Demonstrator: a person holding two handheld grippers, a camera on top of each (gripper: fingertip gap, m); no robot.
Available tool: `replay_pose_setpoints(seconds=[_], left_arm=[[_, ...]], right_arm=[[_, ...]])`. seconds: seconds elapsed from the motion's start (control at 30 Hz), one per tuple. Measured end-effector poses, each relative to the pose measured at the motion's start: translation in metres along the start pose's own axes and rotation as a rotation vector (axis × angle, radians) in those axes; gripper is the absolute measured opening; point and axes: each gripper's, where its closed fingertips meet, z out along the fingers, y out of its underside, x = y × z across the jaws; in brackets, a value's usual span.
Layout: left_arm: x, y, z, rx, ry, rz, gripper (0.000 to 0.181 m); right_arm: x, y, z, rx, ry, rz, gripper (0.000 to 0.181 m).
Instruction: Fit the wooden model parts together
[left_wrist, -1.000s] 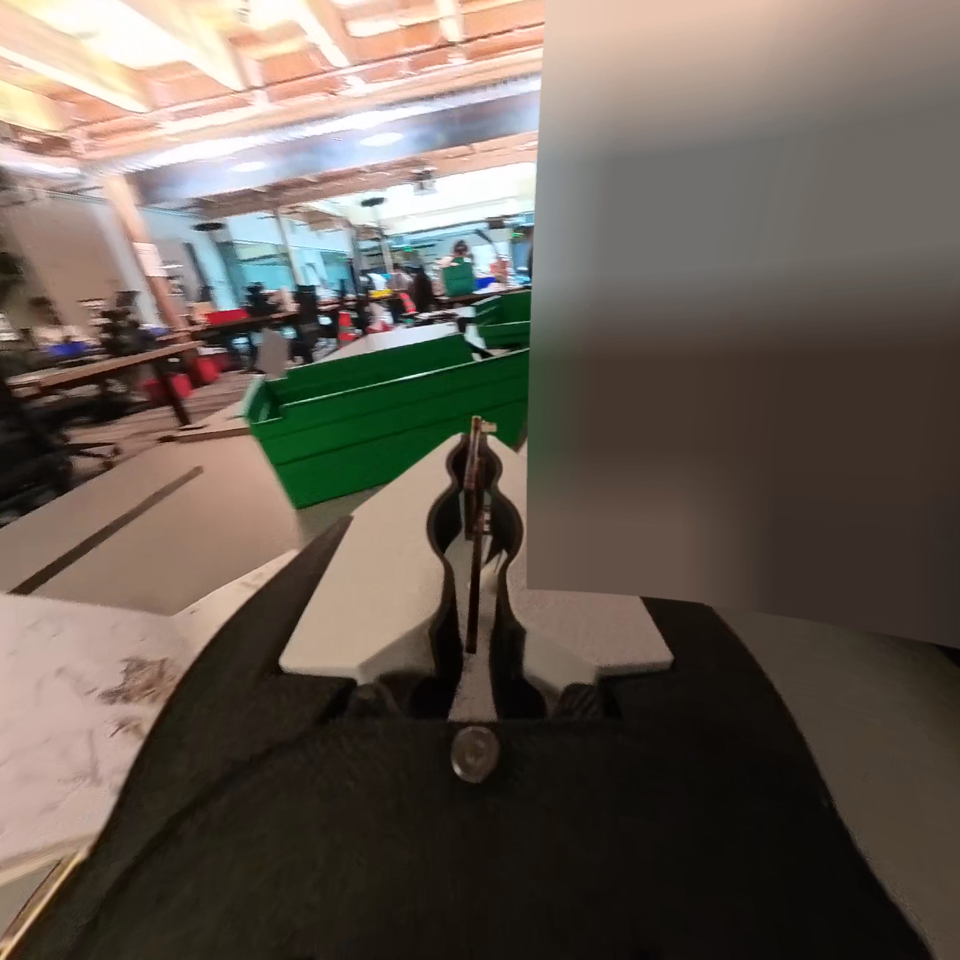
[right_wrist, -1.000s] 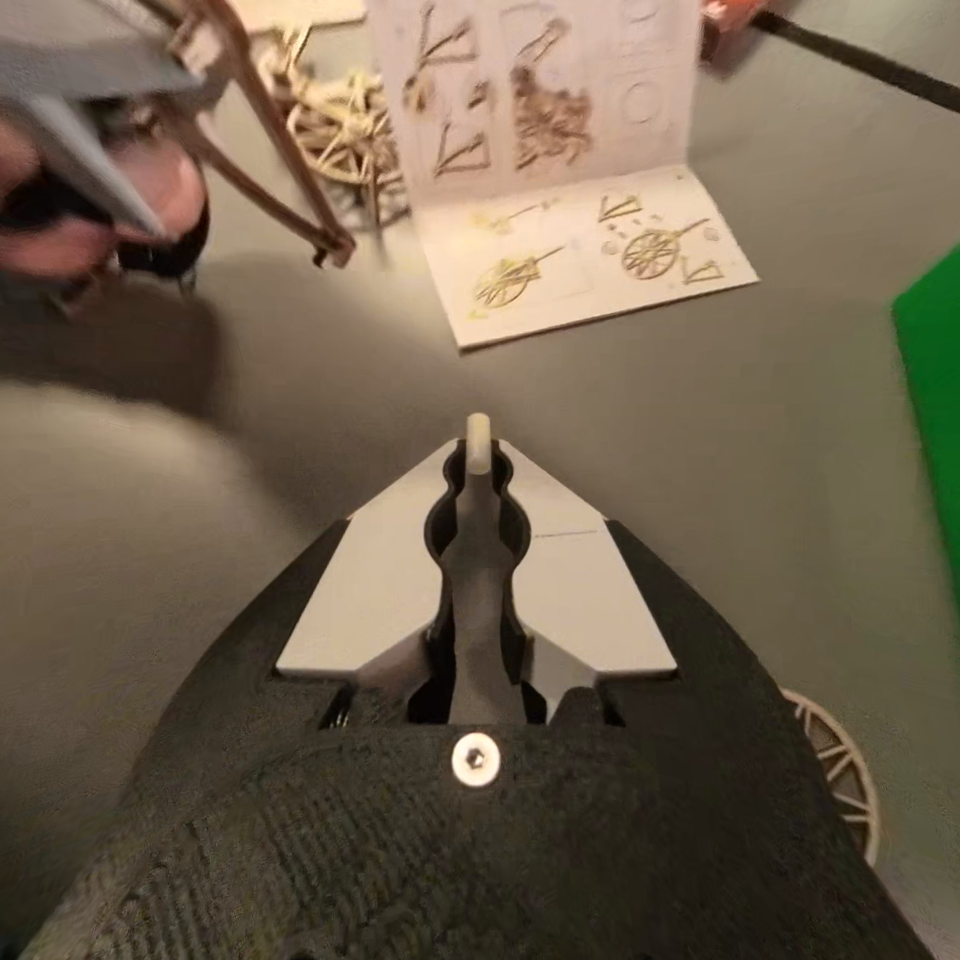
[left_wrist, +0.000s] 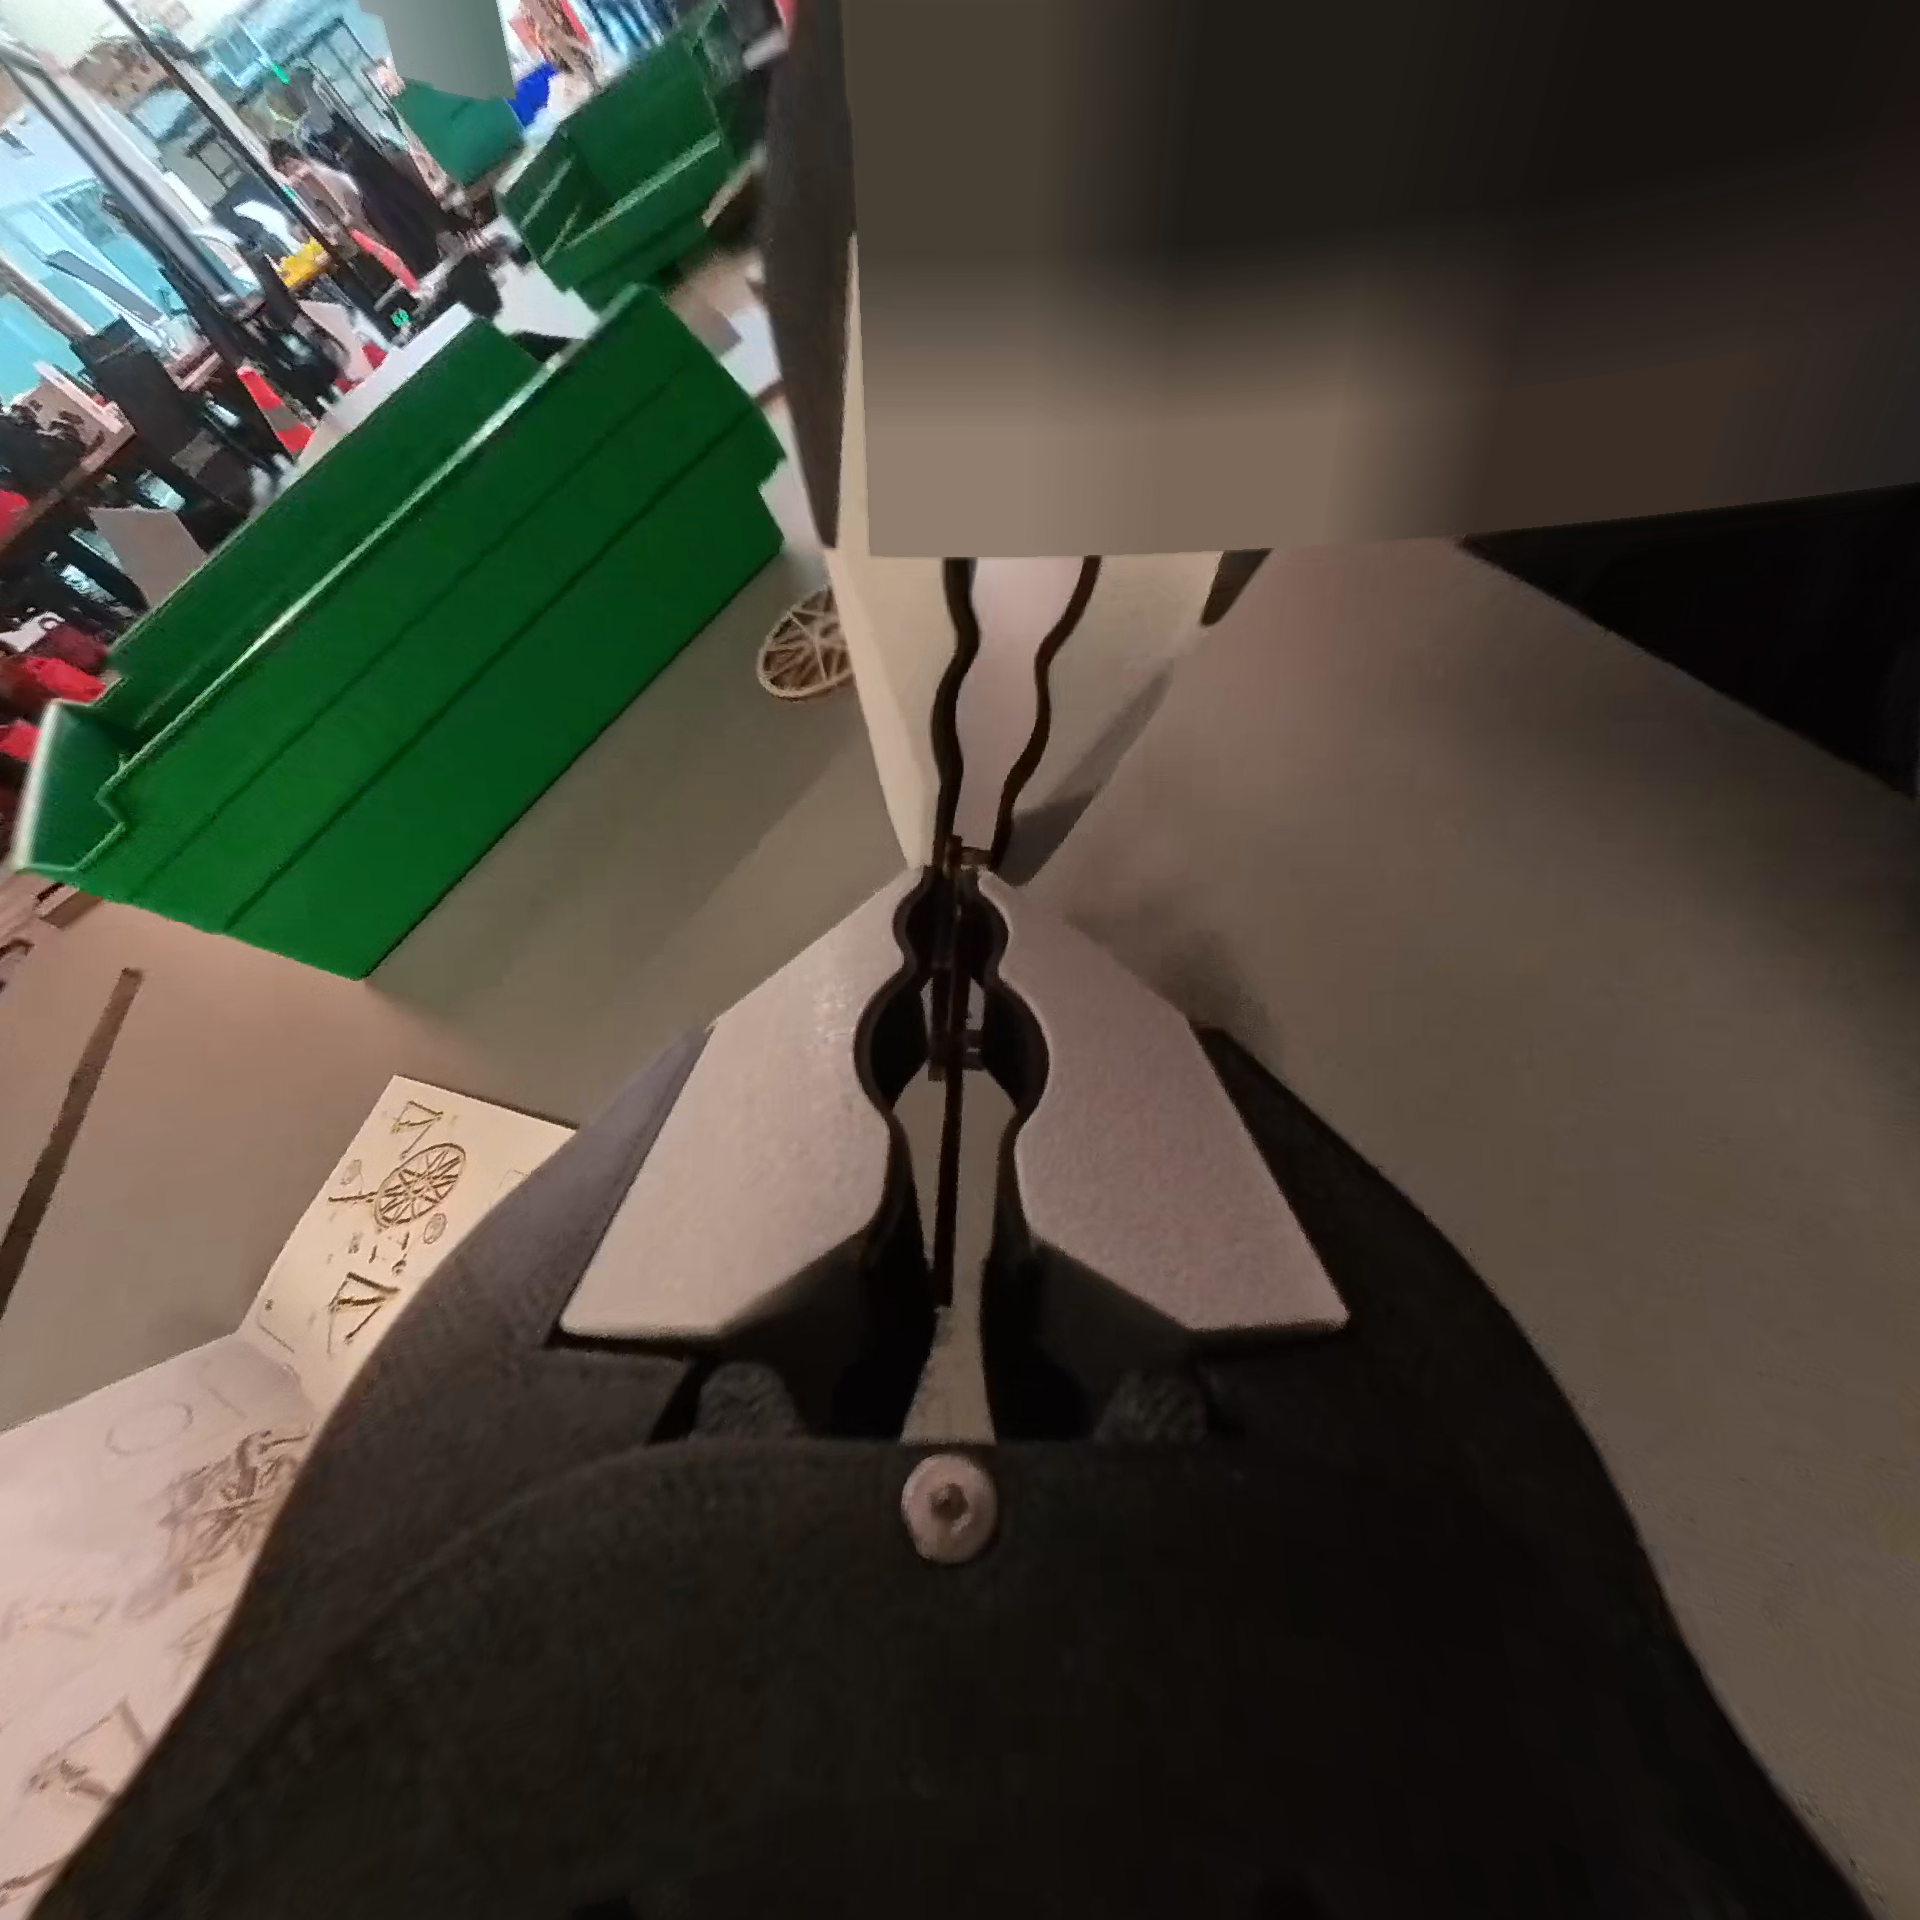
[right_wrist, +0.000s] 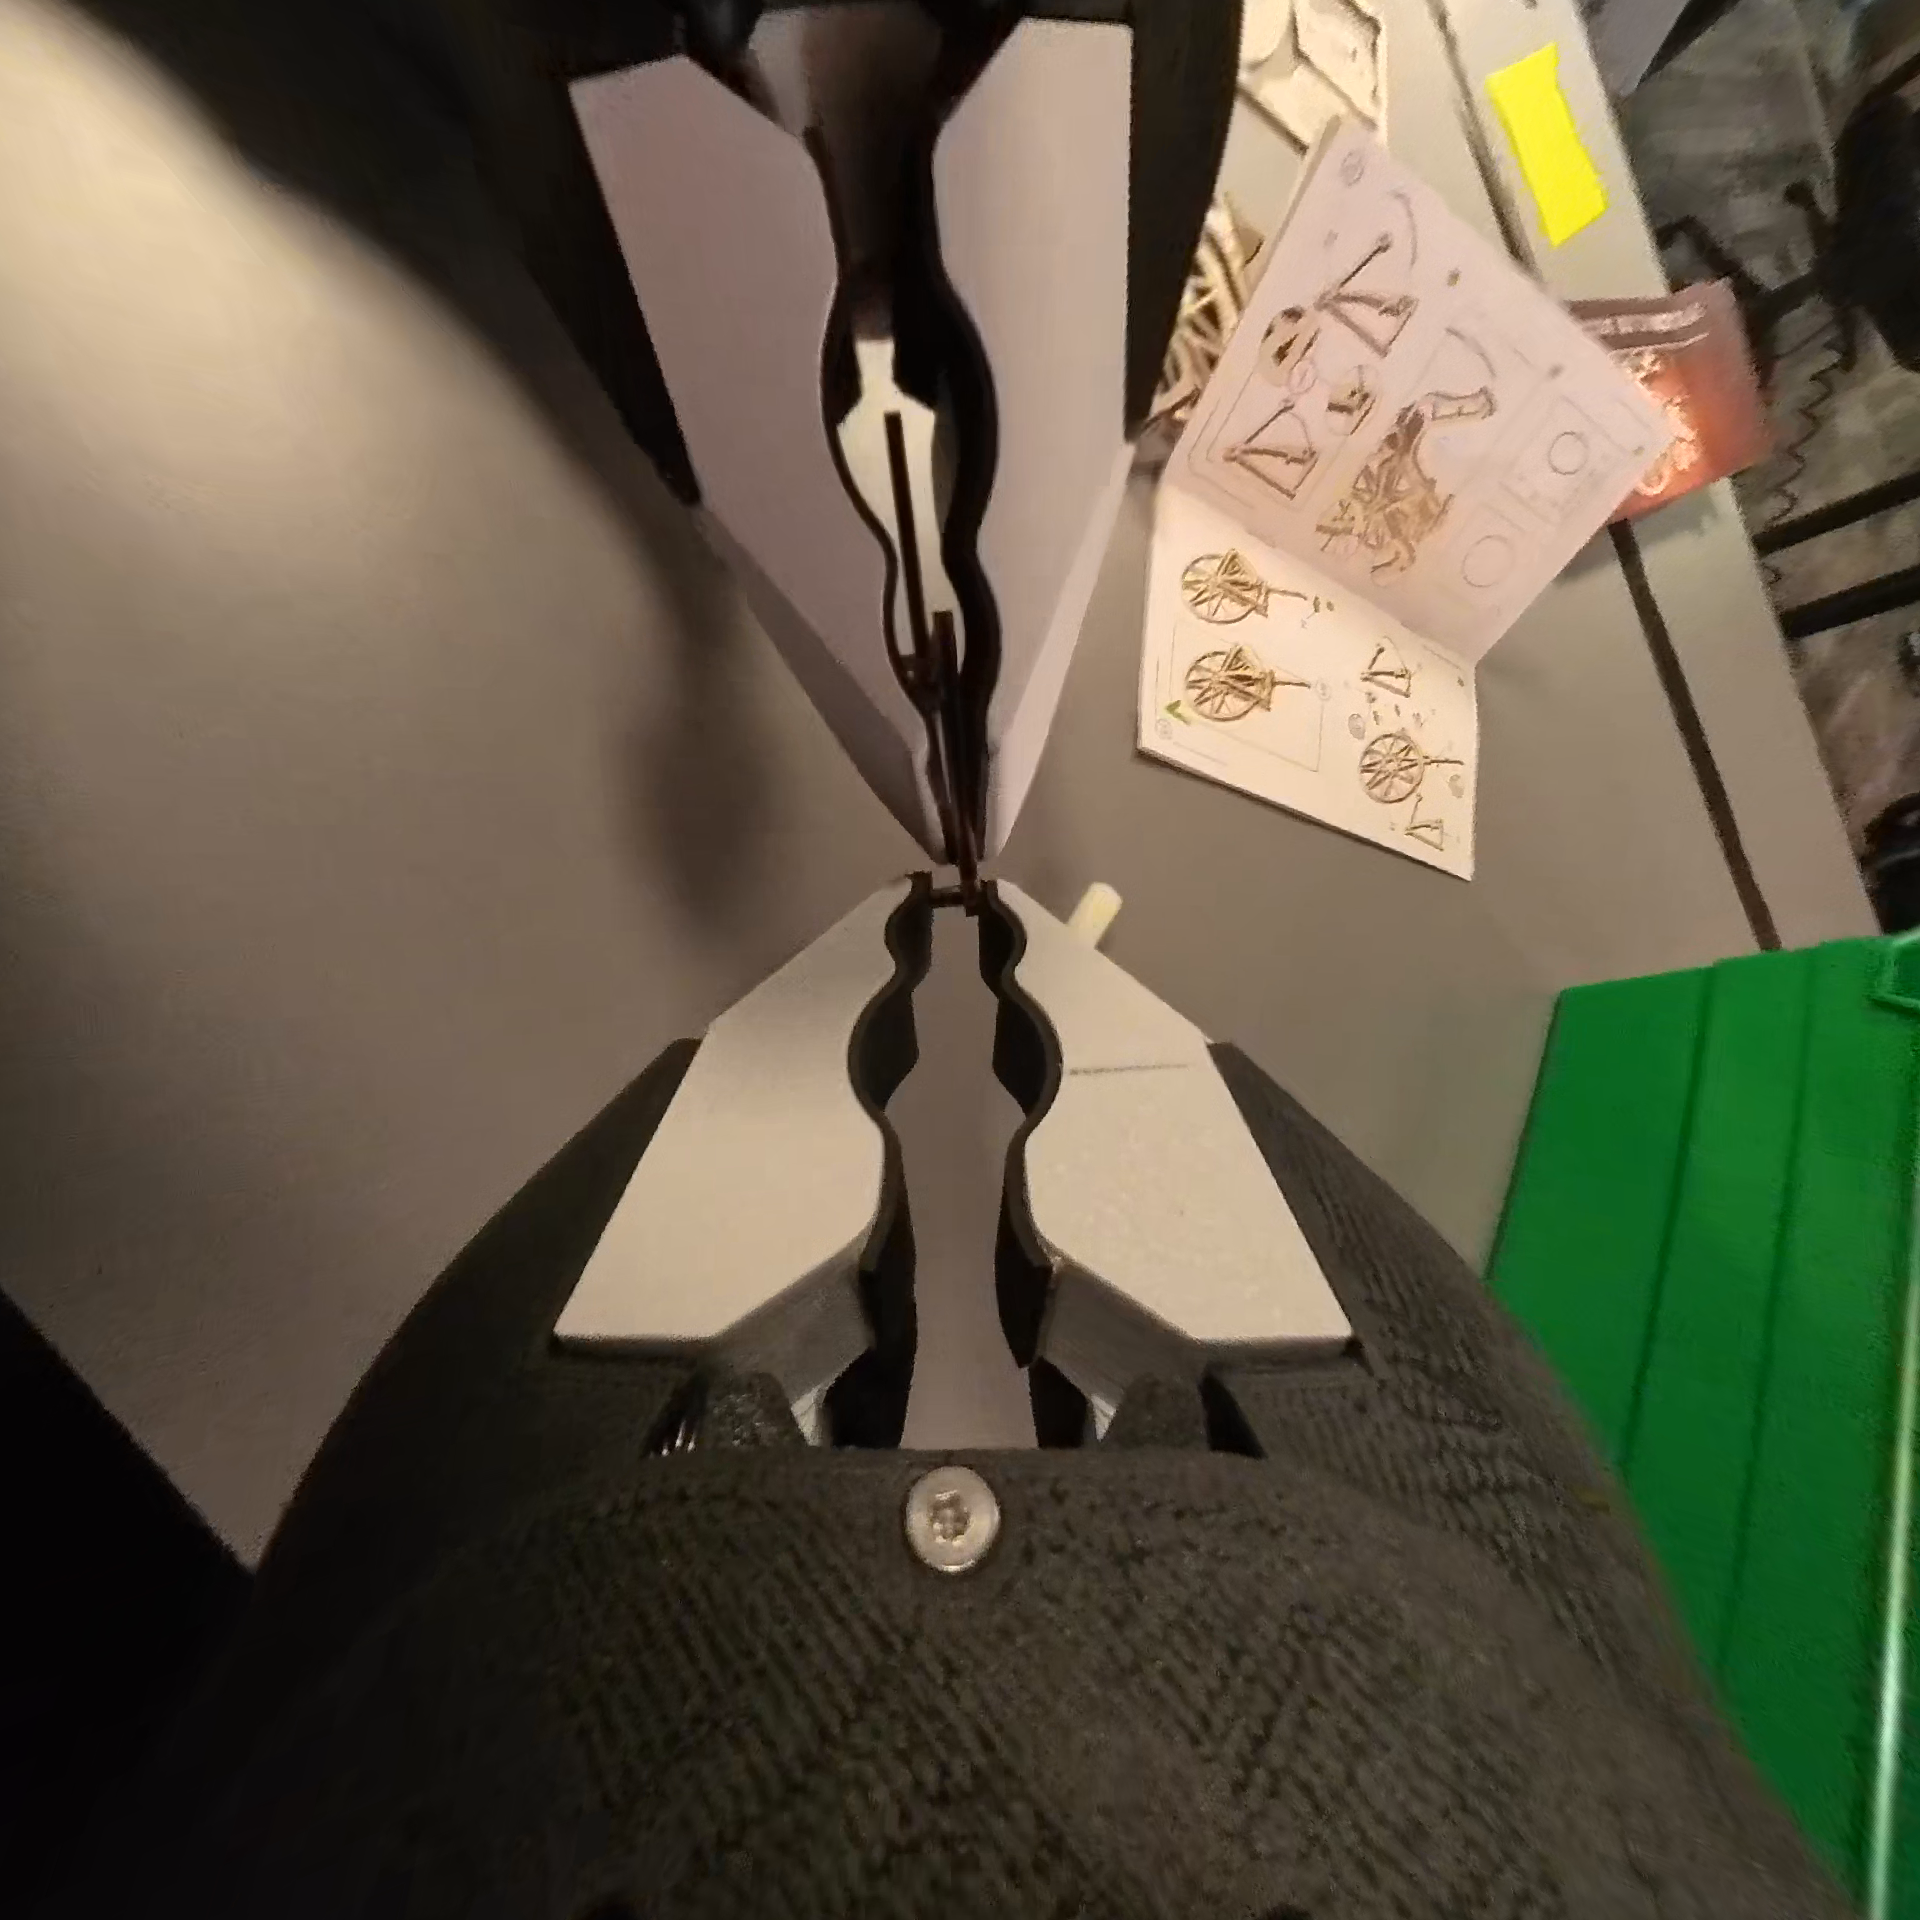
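- While the two grippers meet tip to tip above the grey table (left_wrist: 540, 935), the left wrist view shows the left gripper (left_wrist: 951, 883) clenched on a thin dark wooden model strip (left_wrist: 943, 1091), seen edge-on, long axis running along the fingers and pointing forward.
- The right gripper (left_wrist: 977, 847) faces it, blocking the view beyond; a blurred patch covers the top right.
- Around: two stacks of green plastic bins, the nearer (left_wrist: 416, 675); one round pale spoked wooden wheel (left_wrist: 800, 655) beside it; one open paper instruction booklet (left_wrist: 343, 1247) at lower left.
- In the right wrist view, the right gripper (right_wrist: 948, 888) has its fingers parted a little, tips bracketing a small cross piece at the strip's end; grip unclear.
- The strip (right_wrist: 935, 665) runs away between the left gripper's fingers.
- Also here: a small cream peg (right_wrist: 1096, 899) on the table just behind the right finger, the booklet (right_wrist: 1351, 582), one yellow sticky note (right_wrist: 1548, 145), one green bin (right_wrist: 1714, 1299) on the right.
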Motion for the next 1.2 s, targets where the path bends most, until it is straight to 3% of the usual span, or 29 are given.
replay_pose_setpoints(seconds=[0.3, 0.67, 0.77, 0.9, 1.2], left_arm=[[0.01, 0.008, 0.009, -0.097, -0.001, 0.088, 0.002], [0.014, 0.012, 0.014, -0.167, -0.021, 0.162, 0.002], [0.012, 0.011, 0.013, -0.124, -0.009, 0.115, 0.002], [0.004, -0.004, 0.003, 0.023, 0.02, -0.006, 0.002], [0.009, 0.002, 0.003, 0.013, 0.053, 0.006, 0.002]], right_arm=[[-0.007, 0.01, 0.004, 0.016, 0.037, 0.006, 0.006], [-0.012, 0.016, 0.007, 0.046, -0.045, 0.07, 0.006], [-0.011, 0.011, 0.006, 0.143, -0.052, 0.178, 0.007], [0.001, -0.01, -0.009, 0.374, 0.077, 0.203, 0.016], [-0.006, -0.001, -0.016, 0.365, 0.157, 0.066, 0.008]])
